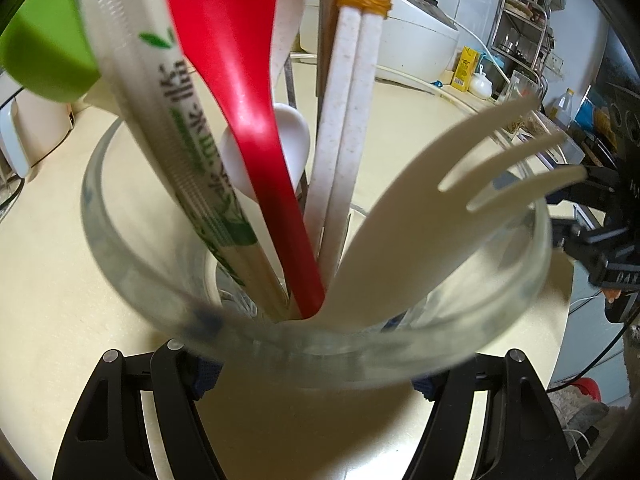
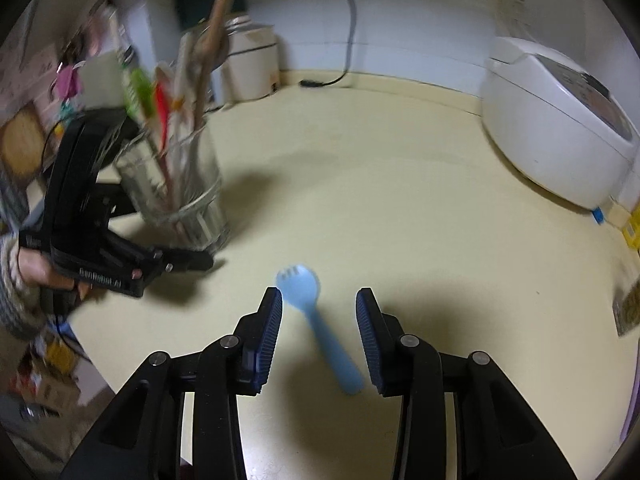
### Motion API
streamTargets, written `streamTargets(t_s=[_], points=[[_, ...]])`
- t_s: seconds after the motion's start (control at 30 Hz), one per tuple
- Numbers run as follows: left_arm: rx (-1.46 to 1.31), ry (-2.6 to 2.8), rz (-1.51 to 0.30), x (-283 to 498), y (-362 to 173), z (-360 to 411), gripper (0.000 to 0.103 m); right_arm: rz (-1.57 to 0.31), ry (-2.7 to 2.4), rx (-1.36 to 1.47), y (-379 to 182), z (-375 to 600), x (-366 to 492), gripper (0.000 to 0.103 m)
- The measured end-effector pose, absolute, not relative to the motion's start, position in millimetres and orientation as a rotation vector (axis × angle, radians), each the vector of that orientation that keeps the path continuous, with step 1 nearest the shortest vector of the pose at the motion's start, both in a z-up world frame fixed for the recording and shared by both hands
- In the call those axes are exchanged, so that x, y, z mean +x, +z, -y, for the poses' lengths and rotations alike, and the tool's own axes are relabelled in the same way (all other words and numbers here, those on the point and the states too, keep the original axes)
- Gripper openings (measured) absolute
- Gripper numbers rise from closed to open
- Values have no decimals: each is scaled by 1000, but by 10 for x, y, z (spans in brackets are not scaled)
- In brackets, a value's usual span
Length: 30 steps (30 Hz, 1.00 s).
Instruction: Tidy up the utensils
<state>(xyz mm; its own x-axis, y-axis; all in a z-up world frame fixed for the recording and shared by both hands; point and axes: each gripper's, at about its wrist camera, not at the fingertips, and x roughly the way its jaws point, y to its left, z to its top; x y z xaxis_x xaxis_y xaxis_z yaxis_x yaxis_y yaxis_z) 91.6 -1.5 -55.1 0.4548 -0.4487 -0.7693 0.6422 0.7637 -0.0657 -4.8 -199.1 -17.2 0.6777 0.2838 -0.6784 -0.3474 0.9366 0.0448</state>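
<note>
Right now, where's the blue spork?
In the right wrist view the blue spork lies flat on the cream countertop, between the open fingers of the right gripper without touching either, tines pointing away, right of the glass utensil jar.

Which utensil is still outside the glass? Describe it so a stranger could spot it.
On the cream countertop, look between the right gripper's open jaws. A small light blue spork lies flat there, the only loose utensil; the others stand in the glass.

Dim, blurred, fisheye-warped, dark corners.
</note>
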Motion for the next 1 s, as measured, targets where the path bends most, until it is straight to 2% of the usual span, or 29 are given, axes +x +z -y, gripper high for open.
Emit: streamTargets(t_s=[0.23, 0.53, 0.57, 0.63, 0.67, 0.87, 0.9, 1.0], points=[[262, -674, -864, 897, -553, 48, 76, -816, 374, -249, -391, 1797, 97, 39], [250, -680, -866, 910, -550, 29, 76, -824, 384, -222, -505, 1982, -31, 39], [252, -680, -866, 908, -550, 32, 76, -826, 389, -207, -512, 2003, -44, 37], [256, -678, -865, 908, -553, 38, 76, -822, 400, -188, -516, 2014, -68, 19], [259, -676, -865, 904, -554, 43, 76, -819, 398, -195, -518, 2003, -85, 14], [266, -672, -864, 893, -554, 59, 76, -818, 383, -139, -490, 2021, -179, 10], [265, -672, -864, 893, -554, 60, 76, -811, 384, -117, -468, 2040, -187, 2], [265, -673, -864, 893, -554, 60, 76, -780, 389, -44, -367, 2131, -260, 2]])
